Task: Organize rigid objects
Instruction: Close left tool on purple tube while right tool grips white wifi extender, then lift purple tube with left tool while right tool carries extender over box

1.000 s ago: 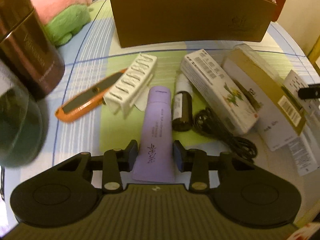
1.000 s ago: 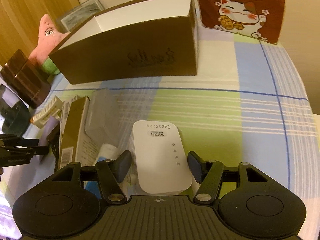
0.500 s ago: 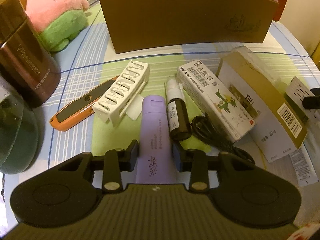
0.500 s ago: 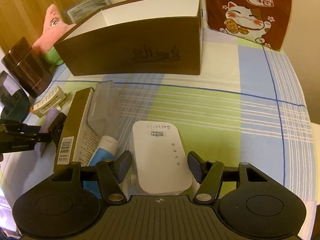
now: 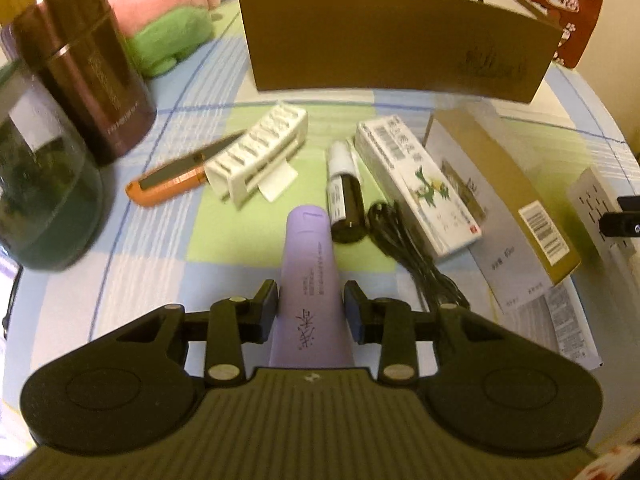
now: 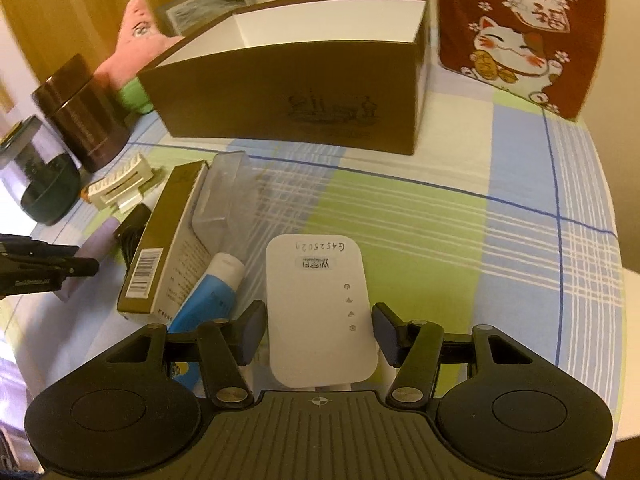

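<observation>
My left gripper (image 5: 310,312) is shut on a purple tube (image 5: 308,264), which points away from me above the checked cloth. An open brown box (image 5: 392,52) with a white inside stands at the back. In the right wrist view a white WiFi extender (image 6: 316,300) lies between the jaws of my right gripper (image 6: 320,332). Those jaws are closing, and the pads stand close beside its sides with no clear press. The brown box (image 6: 288,92) is straight ahead of it. The left gripper (image 6: 48,270) shows at the left edge.
An orange utility knife (image 5: 168,182), white slotted rack (image 5: 260,152), dark spray bottle (image 5: 346,204), black cable (image 5: 412,256), white medicine box (image 5: 416,188) and gold-and-white carton (image 5: 508,200) lie ahead. A brown canister (image 5: 84,68) and dark jar (image 5: 44,200) stand left. A blue tube (image 6: 208,296) lies beside the extender.
The left gripper drew the purple tube back from the white rack and dark bottle. The right jaws narrowed around the extender, and the right view rolled slightly.
</observation>
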`<state>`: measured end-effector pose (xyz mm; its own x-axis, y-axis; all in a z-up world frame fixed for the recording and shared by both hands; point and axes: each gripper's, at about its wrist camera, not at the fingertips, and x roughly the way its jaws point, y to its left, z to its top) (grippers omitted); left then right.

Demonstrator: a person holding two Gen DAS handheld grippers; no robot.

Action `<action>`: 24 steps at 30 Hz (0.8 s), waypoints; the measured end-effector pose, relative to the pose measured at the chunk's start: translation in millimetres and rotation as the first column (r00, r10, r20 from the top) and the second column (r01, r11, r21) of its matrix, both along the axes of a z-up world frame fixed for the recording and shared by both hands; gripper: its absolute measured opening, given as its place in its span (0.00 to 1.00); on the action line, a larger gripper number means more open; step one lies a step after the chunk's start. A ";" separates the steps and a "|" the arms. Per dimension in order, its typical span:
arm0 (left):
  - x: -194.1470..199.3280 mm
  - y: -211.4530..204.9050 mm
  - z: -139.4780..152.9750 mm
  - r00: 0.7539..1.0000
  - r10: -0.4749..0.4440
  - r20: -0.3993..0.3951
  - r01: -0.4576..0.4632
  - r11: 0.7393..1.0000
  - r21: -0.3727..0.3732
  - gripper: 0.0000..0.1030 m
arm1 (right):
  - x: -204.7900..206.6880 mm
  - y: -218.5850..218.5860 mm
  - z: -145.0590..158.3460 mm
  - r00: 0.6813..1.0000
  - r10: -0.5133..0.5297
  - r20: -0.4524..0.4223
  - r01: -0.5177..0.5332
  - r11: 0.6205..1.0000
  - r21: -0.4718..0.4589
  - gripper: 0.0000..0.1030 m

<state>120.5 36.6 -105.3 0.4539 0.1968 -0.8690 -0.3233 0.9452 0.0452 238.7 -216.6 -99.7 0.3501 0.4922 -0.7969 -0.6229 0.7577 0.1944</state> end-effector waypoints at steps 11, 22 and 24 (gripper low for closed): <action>10.1 -13.6 -12.5 1.000 0.000 -0.027 0.002 0.998 0.061 0.29 | 3.9 10.8 -7.0 1.000 0.024 0.001 -0.024 1.000 -0.007 0.53; 1.1 -13.6 20.4 0.999 0.003 0.044 -0.005 0.999 0.054 0.28 | -4.1 7.9 1.8 1.000 -0.002 0.016 0.002 1.000 0.016 0.51; 3.8 -10.8 30.5 0.998 -0.003 0.062 0.000 0.999 0.051 0.28 | -0.7 7.3 10.2 1.000 -0.016 0.021 0.015 0.999 0.028 0.51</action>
